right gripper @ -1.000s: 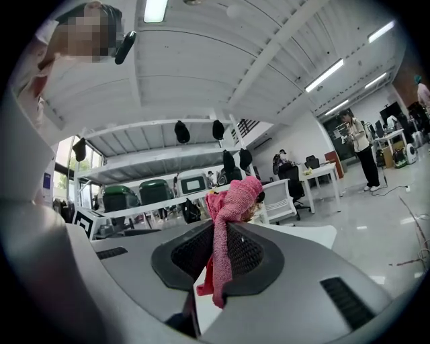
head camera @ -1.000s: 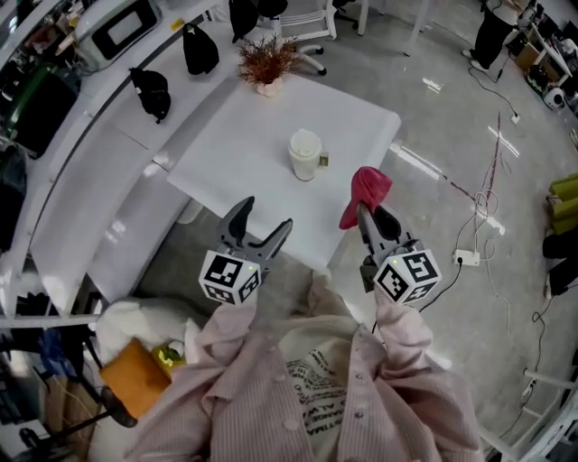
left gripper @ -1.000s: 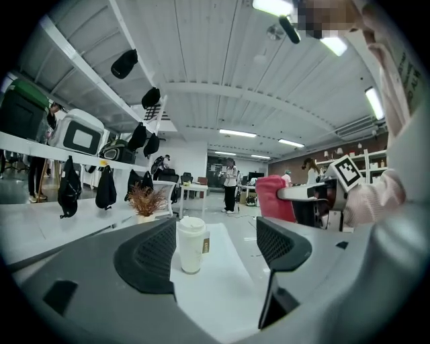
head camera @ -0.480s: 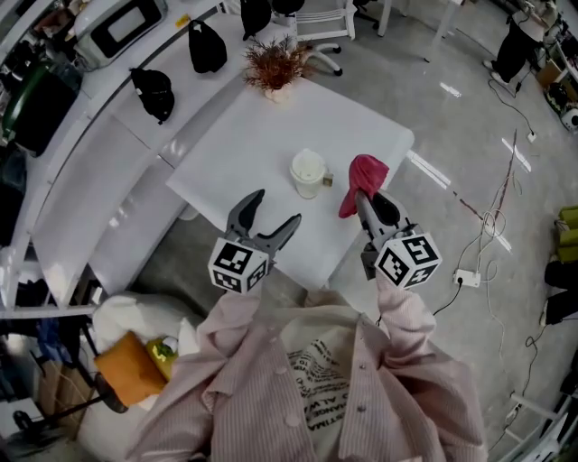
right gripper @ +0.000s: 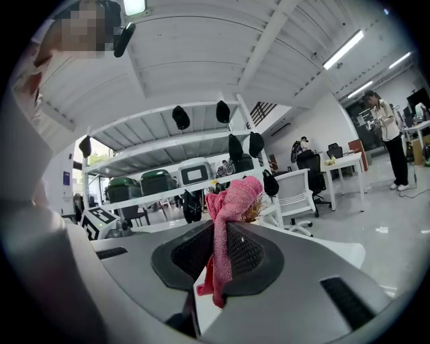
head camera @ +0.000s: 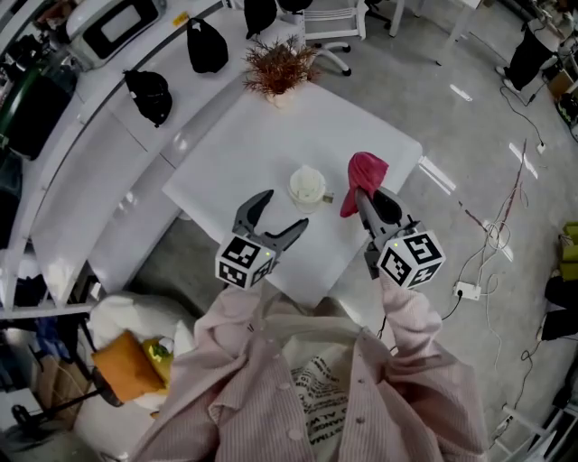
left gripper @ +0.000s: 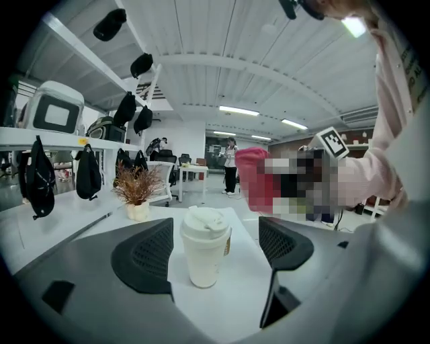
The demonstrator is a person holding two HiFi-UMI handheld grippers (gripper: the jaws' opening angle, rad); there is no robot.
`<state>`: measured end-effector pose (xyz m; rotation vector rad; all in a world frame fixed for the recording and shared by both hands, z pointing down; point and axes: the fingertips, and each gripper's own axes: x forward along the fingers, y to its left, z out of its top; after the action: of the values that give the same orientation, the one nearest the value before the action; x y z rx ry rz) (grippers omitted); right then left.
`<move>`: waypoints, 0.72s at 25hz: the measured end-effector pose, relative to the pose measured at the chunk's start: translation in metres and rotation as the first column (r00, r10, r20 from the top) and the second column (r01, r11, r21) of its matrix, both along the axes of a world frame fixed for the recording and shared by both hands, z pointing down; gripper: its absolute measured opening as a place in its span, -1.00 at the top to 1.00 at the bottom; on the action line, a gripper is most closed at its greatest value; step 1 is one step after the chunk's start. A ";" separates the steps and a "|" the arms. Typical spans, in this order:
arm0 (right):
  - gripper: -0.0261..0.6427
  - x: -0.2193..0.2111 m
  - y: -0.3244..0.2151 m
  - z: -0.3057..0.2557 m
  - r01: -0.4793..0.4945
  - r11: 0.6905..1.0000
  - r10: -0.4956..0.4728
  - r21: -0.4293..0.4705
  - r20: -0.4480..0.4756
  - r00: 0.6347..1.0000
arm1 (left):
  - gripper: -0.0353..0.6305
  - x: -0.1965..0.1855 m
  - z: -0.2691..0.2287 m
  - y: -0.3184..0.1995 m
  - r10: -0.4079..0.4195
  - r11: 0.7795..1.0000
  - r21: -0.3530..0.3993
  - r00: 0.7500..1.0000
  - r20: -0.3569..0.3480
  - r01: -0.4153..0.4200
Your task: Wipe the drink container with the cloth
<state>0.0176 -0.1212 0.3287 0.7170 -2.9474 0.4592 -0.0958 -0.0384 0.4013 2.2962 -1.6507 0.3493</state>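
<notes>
You stand at a square white bench [head camera: 226, 153] on a glossy grey floor [head camera: 452, 126]. White shelving [head camera: 90, 180] hung with black bags [head camera: 147, 93] runs along your left. A dried plant [head camera: 275, 65] sits at the bench's far corner, with a white chair [head camera: 330, 23] beyond it. A power strip [head camera: 467, 291] lies on the floor to your right. Strip lights [left gripper: 238, 111] line the ceiling.

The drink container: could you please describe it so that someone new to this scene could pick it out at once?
Find the white square table. On it, just ahead of the open left gripper, stands a cream paper cup with a domed lid. It is the only cup: the dried plant sits at the far corner, the pink cloth is in the right gripper.
</notes>
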 end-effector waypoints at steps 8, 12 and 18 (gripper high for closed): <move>0.81 -0.034 -0.027 0.009 0.084 0.989 -0.066 0.123 -0.141 0.988 | -0.23 -0.002 0.024 -0.035 0.111 0.992 -0.059 0.994 -0.005 -0.111; 0.81 -0.060 -0.031 0.012 0.170 0.960 -0.111 0.221 -0.256 0.960 | -0.23 -0.003 0.035 -0.046 0.193 0.978 -0.086 0.981 0.006 -0.192; 0.81 -0.094 -0.028 0.022 0.315 0.896 -0.172 0.314 -0.410 0.896 | -0.23 0.005 0.039 -0.058 0.288 0.954 -0.081 0.957 -0.014 -0.288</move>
<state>-0.0764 -0.1495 0.3506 0.3815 -2.7183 -0.2475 -0.0905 -0.0966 0.4399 2.4745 -1.2723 0.4681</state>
